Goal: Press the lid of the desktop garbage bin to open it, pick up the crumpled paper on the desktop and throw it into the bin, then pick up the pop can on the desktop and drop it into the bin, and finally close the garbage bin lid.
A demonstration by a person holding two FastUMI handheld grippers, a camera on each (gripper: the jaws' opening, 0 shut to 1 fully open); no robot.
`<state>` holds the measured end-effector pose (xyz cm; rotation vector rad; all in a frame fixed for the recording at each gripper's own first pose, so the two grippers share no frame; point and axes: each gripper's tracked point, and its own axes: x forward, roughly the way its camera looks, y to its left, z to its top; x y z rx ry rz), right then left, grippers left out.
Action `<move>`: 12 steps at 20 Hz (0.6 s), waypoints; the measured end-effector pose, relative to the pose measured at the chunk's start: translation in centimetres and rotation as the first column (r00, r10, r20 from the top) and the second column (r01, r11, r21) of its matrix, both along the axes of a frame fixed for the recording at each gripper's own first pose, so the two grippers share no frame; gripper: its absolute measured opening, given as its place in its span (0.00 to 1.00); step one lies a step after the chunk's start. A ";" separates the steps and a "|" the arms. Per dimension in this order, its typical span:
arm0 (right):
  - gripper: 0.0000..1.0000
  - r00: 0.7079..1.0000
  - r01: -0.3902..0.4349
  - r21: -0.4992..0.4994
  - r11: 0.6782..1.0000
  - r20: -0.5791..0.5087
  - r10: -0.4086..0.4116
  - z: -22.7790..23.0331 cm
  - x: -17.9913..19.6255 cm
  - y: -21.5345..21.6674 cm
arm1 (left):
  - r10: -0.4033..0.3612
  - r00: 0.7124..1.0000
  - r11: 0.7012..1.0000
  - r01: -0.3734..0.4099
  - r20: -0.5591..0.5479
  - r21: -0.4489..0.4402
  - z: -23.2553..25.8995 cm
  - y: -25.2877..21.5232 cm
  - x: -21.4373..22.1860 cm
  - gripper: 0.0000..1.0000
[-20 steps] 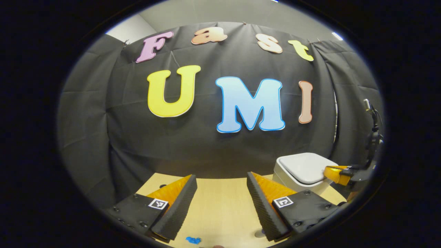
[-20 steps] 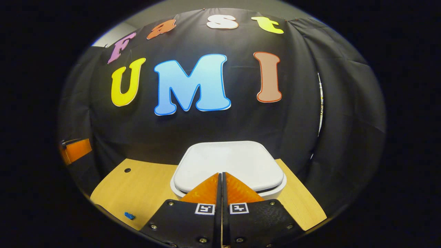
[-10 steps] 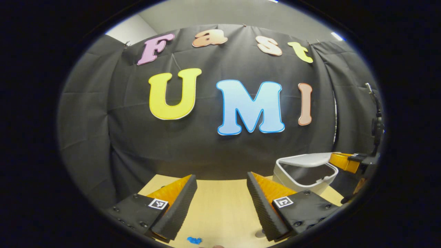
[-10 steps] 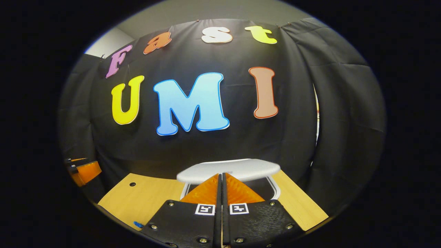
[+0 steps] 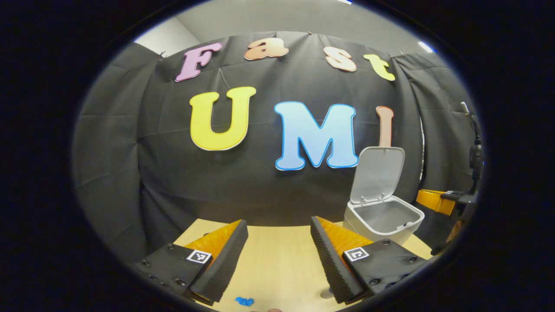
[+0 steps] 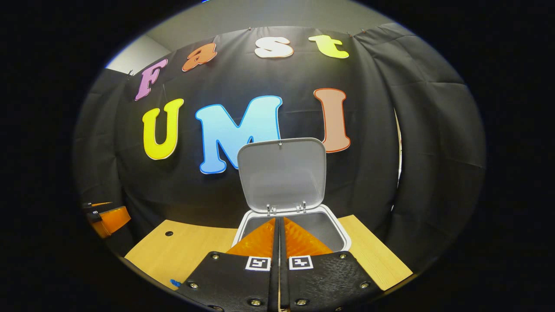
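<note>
- The white desktop garbage bin (image 6: 291, 229) is sitting at the wooden desktop's (image 6: 190, 247) back edge, its lid (image 6: 282, 173) standing upright, ready for trash.
- The right gripper (image 6: 279, 236) is hovering before the rim, fingers pressed together for pushing.
- The left gripper (image 5: 277, 251) is waiting spread over bare desktop, presumably for the paper.

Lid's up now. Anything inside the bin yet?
In the left gripper view the garbage bin stands open, lid upright; the visible inner wall is bare grey. Its bottom is hidden by the front rim.
</note>
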<state>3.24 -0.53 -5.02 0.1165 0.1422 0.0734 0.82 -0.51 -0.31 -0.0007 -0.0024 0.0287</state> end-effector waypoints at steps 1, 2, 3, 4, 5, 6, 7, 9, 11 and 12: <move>0.01 1.000 -0.004 0.001 1.000 -0.002 0.004 -0.1 0.0 0.1 | 0.002 1.000 1.000 -0.002 -0.001 -0.002 0.0 0.1 0.0 0.96; 0.01 1.000 -0.007 0.000 1.000 -0.003 0.007 -0.1 0.0 0.2 | 0.005 1.000 1.000 -0.005 -0.002 -0.003 -0.1 0.2 0.0 0.96; 0.01 1.000 -0.011 -0.001 1.000 -0.003 0.011 0.0 -0.1 0.2 | 0.008 1.000 1.000 -0.008 -0.003 -0.003 -0.2 0.5 -0.1 0.96; 0.01 1.000 -0.016 0.000 1.000 -0.004 0.016 0.0 -0.1 0.2 | 0.013 1.000 1.000 -0.013 -0.004 -0.003 -0.4 0.7 -0.1 0.96; 0.01 1.000 -0.020 -0.001 1.000 -0.005 0.020 -0.1 -0.1 0.3 | 0.015 1.000 1.000 -0.015 -0.004 -0.004 -0.5 0.9 -0.1 0.96; 0.01 1.000 -0.024 -0.001 1.000 -0.005 0.024 0.0 -0.1 0.3 | 0.018 1.000 1.000 -0.018 -0.005 -0.006 -0.7 1.2 -0.1 0.96; 0.01 1.000 -0.028 -0.002 1.000 -0.006 0.028 -0.1 -0.1 0.4 | 0.024 1.000 1.000 -0.024 -0.007 -0.009 -0.8 1.5 -0.2 0.95; 0.01 0.999 -0.035 -0.002 0.999 -0.010 0.035 -0.1 -0.2 0.4 | 0.037 0.999 0.999 -0.037 -0.014 -0.012 -1.3 2.2 -0.3 0.95; 0.01 0.999 -0.042 0.000 0.999 -0.013 0.042 -0.1 -0.3 0.6 | 0.052 0.998 0.999 -0.052 -0.023 -0.015 -1.8 3.0 -0.3 0.96; 0.01 0.999 -0.045 0.000 0.999 -0.013 0.045 -0.1 -0.3 0.6 | 0.057 0.998 0.998 -0.057 -0.026 -0.017 -2.0 3.3 -0.3 0.96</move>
